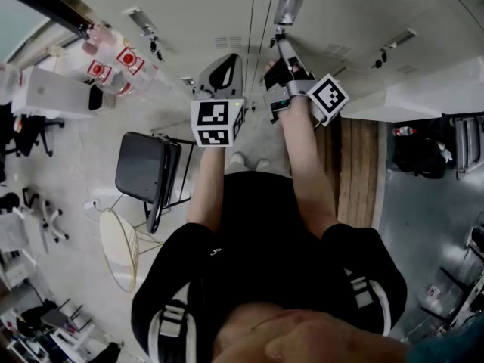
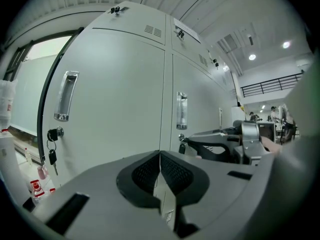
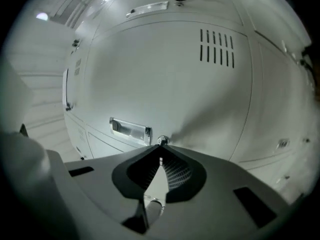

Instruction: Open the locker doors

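Observation:
A row of pale grey locker doors stands shut in front of me. My right gripper reaches the middle door just below its chrome handle. In the right gripper view its jaws are shut on the key in the small round lock beside the handle; the key itself is mostly hidden by the pads. The gripper is rolled, so the door looks turned sideways. My left gripper hangs back from the doors, shut and holding nothing. It sees the right gripper at that lock.
The left door has its own handle and a lock with keys hanging. A black folding chair stands at my left, a wooden bench at my right, and bottles sit at the far left.

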`<state>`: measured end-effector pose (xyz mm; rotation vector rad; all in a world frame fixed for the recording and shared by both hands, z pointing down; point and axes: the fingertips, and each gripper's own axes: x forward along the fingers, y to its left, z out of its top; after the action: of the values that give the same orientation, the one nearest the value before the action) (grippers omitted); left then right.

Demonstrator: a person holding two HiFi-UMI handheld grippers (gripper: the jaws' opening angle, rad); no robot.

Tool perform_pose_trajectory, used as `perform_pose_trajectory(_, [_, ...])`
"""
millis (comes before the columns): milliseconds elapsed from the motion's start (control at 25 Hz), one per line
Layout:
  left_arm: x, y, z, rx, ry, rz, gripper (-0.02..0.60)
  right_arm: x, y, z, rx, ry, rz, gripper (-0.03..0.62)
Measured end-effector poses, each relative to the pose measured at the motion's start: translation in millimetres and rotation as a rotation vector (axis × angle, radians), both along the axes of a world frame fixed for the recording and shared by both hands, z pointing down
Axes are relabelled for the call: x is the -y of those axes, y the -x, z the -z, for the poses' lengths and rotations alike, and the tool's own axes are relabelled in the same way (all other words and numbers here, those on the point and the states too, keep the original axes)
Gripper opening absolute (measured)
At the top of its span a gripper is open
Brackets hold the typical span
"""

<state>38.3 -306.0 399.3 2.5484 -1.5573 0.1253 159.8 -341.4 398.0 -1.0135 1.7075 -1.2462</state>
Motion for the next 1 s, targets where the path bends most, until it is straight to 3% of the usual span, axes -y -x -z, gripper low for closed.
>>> perform_pose_trajectory(160, [-0.8, 1.2, -0.2, 0.000, -0.002, -0.001, 0.011, -0.1, -0.2, -4.2, 0.154, 0.001, 0.001, 0.031])
perform_pose_trajectory(360, [-1.4, 1.7, 0.5, 0.001, 0.001, 0.001, 0.011, -0.5, -0.2, -2.9, 0.147, -0.005, 0.007, 0.031])
perform_pose_trajectory(600, [-3.1, 1.7, -0.2, -0.006, -0.001, 0.001, 0.011, -1.3, -0.3, 3.4, 0.053, -0.047, 0.006, 0.036])
perform_pose_trajectory(680, [-4.3, 1.2, -0.4, -0.006, 0.000, 0.000, 0.011, -2.6, 0.4, 7.5, 0.026, -0.073, 0.005, 0.092])
perform_pose_trajectory(760, [-5.4, 1.1, 0.8, -0.005, -0.005, -0.001, 0.011, -3.6, 0.5, 9.3, -0.011, -0.088, 0.003, 0.107])
perform_pose_trajectory(1000, [-7.0, 3.0, 1.0, -0.006, -0.003, 0.005, 0.011, -8.2, 2.1, 15.4, -0.304, -0.137, -0.030, 0.138])
